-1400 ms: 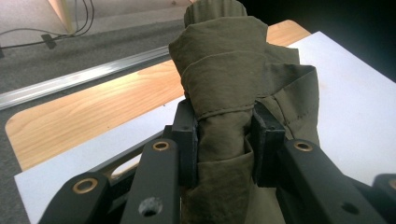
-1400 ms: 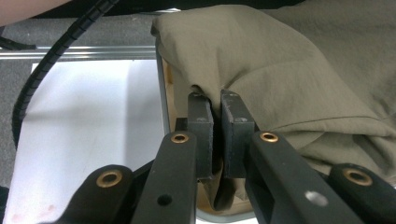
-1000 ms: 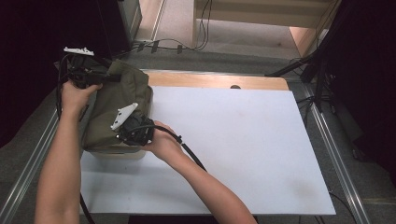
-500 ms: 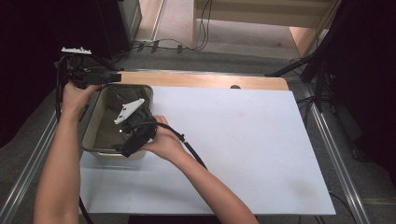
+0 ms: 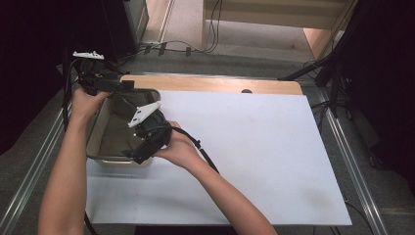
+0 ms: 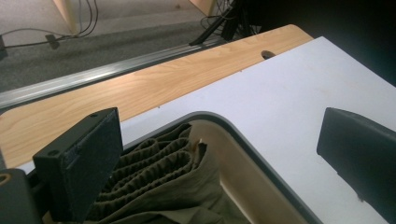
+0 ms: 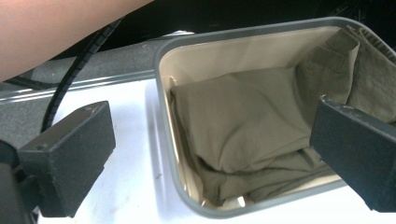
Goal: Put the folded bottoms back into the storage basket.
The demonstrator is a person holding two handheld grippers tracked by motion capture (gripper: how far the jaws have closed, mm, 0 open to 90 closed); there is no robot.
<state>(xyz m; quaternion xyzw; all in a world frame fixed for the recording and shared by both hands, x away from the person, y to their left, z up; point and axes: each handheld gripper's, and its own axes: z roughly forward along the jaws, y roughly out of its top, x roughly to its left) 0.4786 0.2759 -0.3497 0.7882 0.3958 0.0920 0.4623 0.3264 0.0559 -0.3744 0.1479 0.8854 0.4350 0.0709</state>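
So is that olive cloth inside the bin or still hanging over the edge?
Inside. The olive cloth lies crumpled within the bin, below its grey rim; one pleated part bunches against the wall by the left tongs.

bin [image 5: 96, 128] at left, white board [image 5: 254, 161] rightward free

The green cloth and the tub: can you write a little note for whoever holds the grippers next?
Left gripper: open, jaws just spread, nothing between them, at the tub's far corner.
Right gripper: open, just released, empty, at the near rim.
Green cloth: bunched inside the grey-rimmed tub, at the white board's left end.
Done: cloth is in the tub.
Left: probably lift both grippers clear; tuck in the fold at the far corner if it matters.
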